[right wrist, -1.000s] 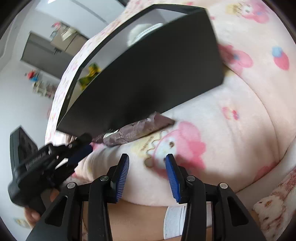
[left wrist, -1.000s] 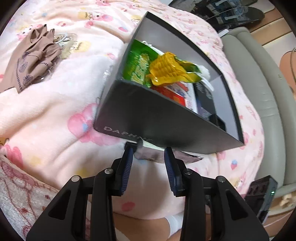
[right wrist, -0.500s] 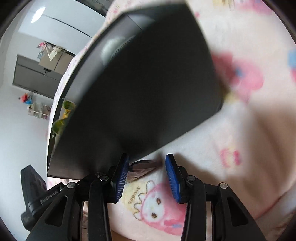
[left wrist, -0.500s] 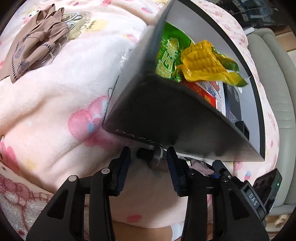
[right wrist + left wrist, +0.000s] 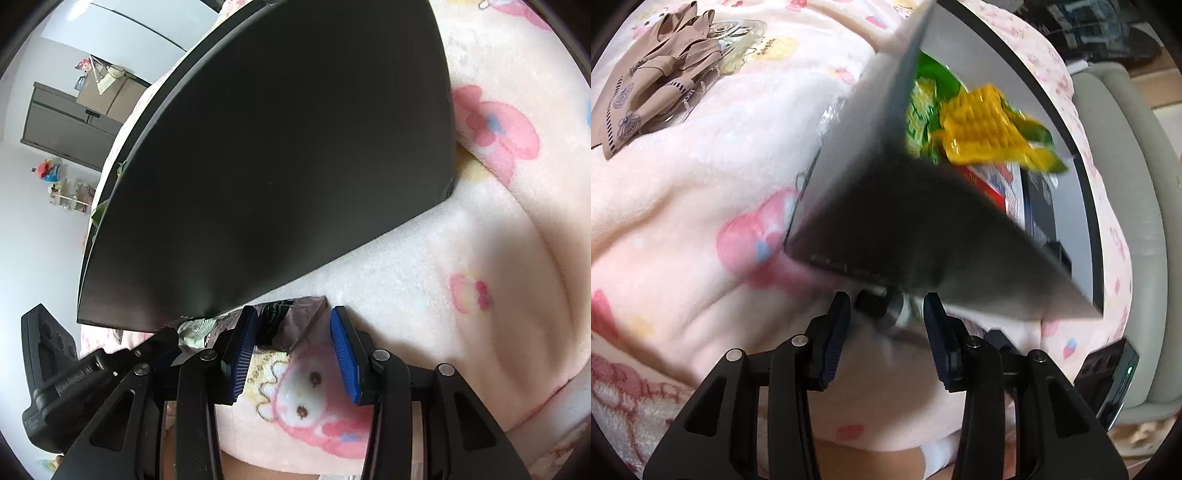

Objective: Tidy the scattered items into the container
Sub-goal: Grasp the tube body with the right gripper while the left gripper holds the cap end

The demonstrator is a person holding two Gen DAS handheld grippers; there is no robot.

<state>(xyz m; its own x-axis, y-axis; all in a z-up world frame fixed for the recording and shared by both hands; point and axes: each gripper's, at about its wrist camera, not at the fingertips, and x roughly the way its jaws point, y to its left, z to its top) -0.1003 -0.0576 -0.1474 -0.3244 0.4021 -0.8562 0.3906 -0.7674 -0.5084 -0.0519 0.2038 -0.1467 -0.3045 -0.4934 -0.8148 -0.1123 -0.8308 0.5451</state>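
In the left wrist view our left tongs [image 5: 886,317] stand wide, holding nothing, just below the near bottom corner of the box [image 5: 905,240]. The box sits tilted on the pink blanket [image 5: 683,206], and we think the soft bedding explains the lean. Inside it lie a green packet [image 5: 923,96], a yellow corn packet [image 5: 990,129] and a red carton [image 5: 990,184] (tidied already, it seems). A small dark and silver thing [image 5: 886,306] sits between the pads under the box edge; blur hides what it is. Well left of the box, beige cloth [image 5: 653,85] lies on the blanket.

In the right wrist view our right tongs [image 5: 291,343] are parted, gripping nothing. A brown wrapper [image 5: 291,317] pokes from under the box [image 5: 277,147], its corner between the pads, likely why both tongs aim low here. The left tongs' body [image 5: 74,373] shows left of the wrapper.
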